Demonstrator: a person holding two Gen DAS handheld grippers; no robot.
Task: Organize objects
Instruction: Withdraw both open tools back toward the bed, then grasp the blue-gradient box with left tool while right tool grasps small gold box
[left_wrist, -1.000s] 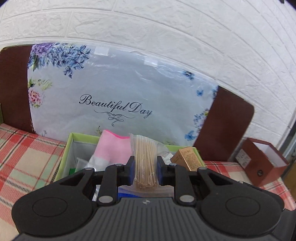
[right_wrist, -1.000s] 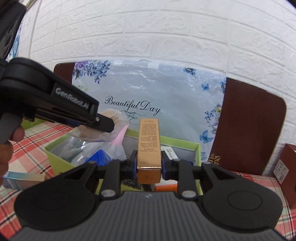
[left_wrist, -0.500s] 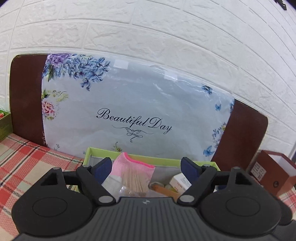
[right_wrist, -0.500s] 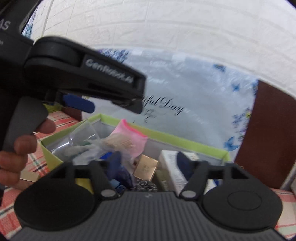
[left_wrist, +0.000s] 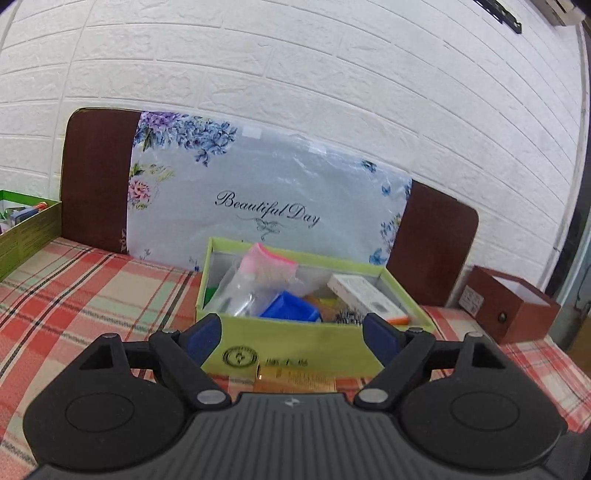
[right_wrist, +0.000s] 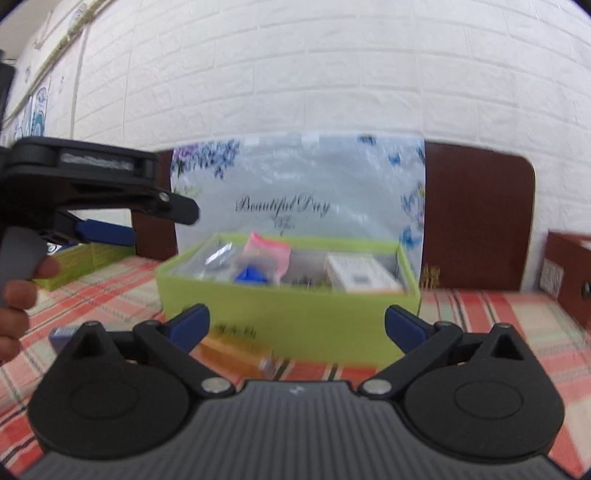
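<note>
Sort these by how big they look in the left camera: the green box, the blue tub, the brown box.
1. green box
2. brown box, though it sits farther off, so it may really be bigger than it looks
3. blue tub

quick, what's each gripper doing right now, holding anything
left gripper: open, holding nothing.
right gripper: open, holding nothing.

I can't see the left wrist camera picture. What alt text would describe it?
An open, empty left gripper faces a lime-green box packed with small items, including a pink-topped bag, a blue bin and a white carton. The box sits on a plaid tablecloth; a gold box lies before it.
</note>
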